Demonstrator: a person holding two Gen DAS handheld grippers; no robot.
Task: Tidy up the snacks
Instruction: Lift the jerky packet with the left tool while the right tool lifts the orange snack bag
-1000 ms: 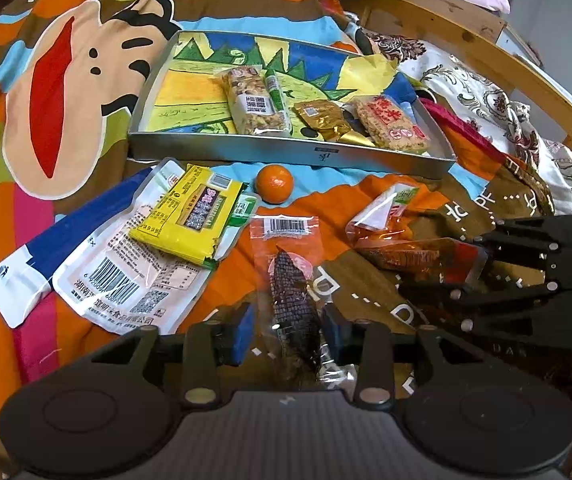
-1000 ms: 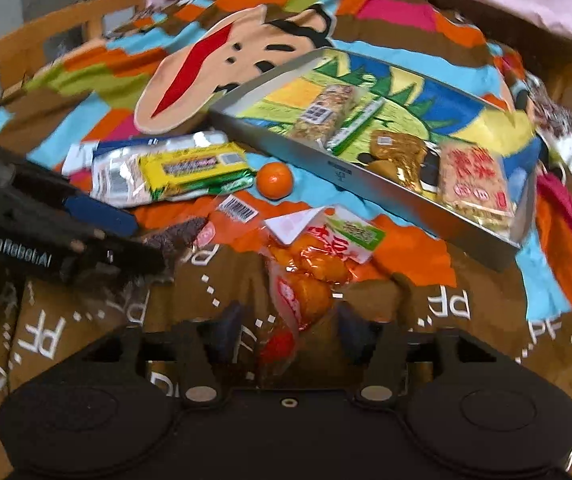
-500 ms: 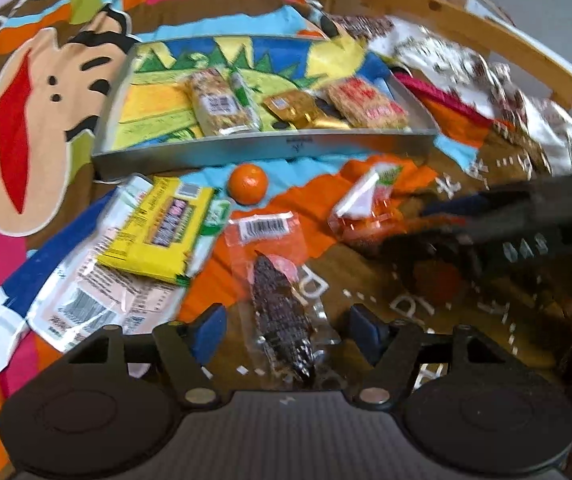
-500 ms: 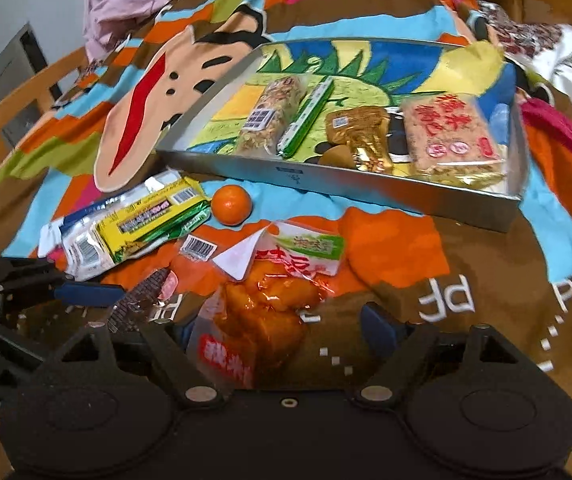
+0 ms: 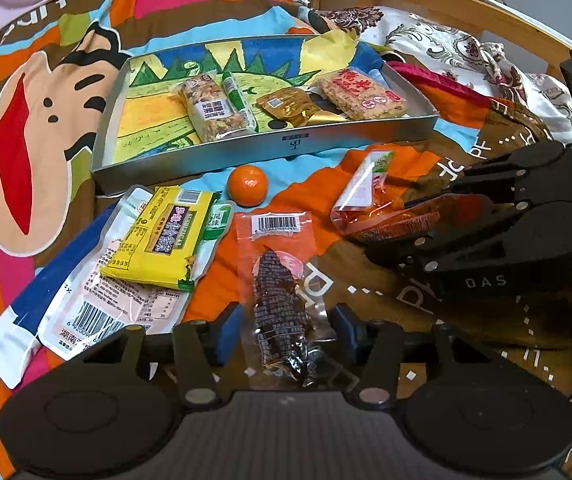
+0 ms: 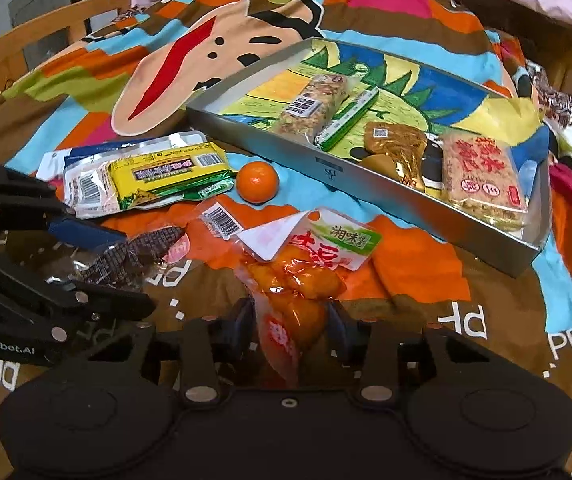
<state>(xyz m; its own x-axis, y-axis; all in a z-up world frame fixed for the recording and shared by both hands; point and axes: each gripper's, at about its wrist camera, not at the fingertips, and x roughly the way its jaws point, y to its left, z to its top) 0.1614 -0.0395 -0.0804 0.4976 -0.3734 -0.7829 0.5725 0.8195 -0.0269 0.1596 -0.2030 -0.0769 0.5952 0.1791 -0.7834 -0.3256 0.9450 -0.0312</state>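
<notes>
A: Where do the snacks stand?
B: Left view: dark jerky pack point(image 5: 282, 292) in a clear wrapper, bottom centre, lying between the left gripper point(image 5: 282, 334) fingers. Jaws narrow, both blue pads point(image 5: 222, 336) close to the wrapper edges. Can't tell if they're actually clamping.
A: Right side?
B: Right gripper point(image 6: 290, 326) at bottom centre of its view, jaws narrow around the tail of the orange snack bag point(image 6: 302, 276). Pads look to be touching the plastic, but a firm grip can't be told.
A: Tray?
B: Metal tray point(image 5: 262, 148) upper centre, on the cartoon blanket point(image 5: 26, 152). Holds a nut bar point(image 5: 212, 112), a green stick point(image 5: 238, 100), a gold packet point(image 5: 290, 106) and a rice cracker pack point(image 5: 362, 94).
A: Loose items?
B: Mandarin point(image 5: 247, 185) just below the tray's front wall. Yellow packet point(image 5: 162, 236) lies on a white pouch point(image 5: 98, 300), centre left.
</notes>
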